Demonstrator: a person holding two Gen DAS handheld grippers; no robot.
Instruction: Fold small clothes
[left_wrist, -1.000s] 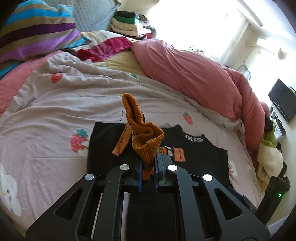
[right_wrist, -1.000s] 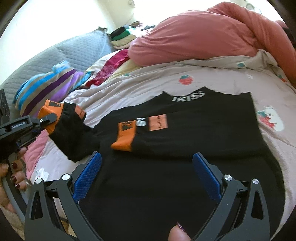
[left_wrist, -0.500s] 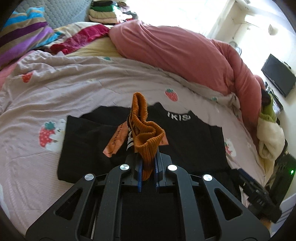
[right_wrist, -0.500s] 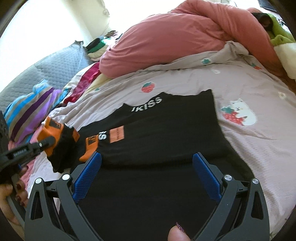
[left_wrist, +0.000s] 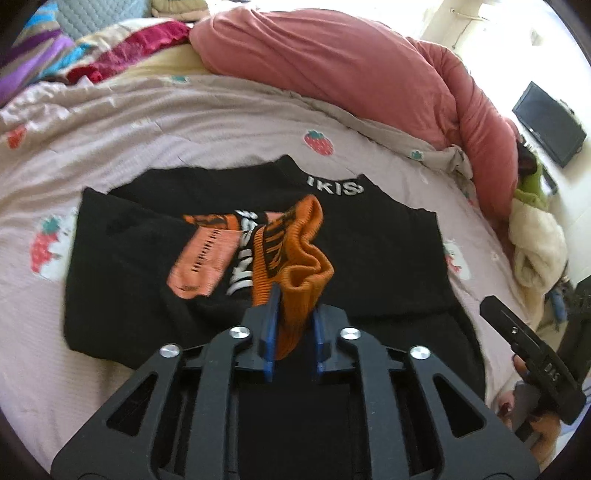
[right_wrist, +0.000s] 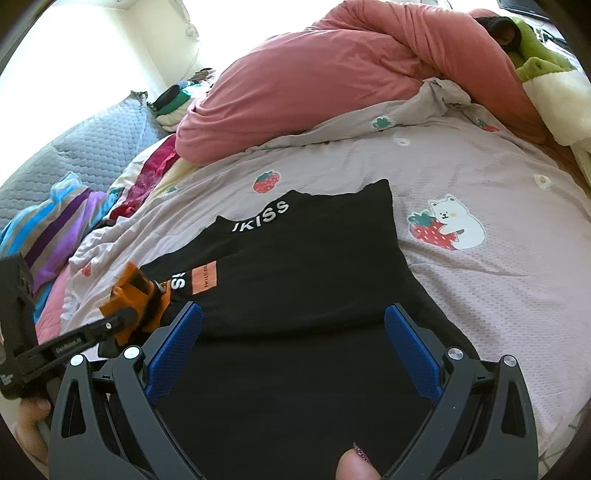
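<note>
My left tool (left_wrist: 291, 332) has the orange ribbed cuff (left_wrist: 299, 273) of a sleeve between its blue pads (left_wrist: 269, 332); the jaws are just beginning to part, and the knit is still bunched in the gap and stands up out of it. The cuff belongs to the black garment (left_wrist: 369, 251) that lies spread on the bed (left_wrist: 155, 140), near the bed's front edge where I stand, its collar with white lettering (left_wrist: 334, 184) pointing toward the far side. The sleeve is drawn in across the chest, so its orange patch and white print (left_wrist: 207, 254) lie on the black cloth just left of my left tool.

My right tool (right_wrist: 291, 347) is spread wide, with nothing between its blue pads (right_wrist: 173, 347). It hangs over the lower part of the same black garment, close to the front edge of the bed. From there I see the left tool at the left, with the orange cuff in it, and my fingertip (right_wrist: 356, 461) at the bottom.

There is no box or basket in sight; everything lies loose on the bed. A pink quilt (left_wrist: 351, 70) is heaped along the far edge, striped bedding (right_wrist: 55, 229) and a red cloth (left_wrist: 136, 51) sit at the far left corner, and the strawberry-print cover (right_wrist: 498, 295) is under the garment.
</note>
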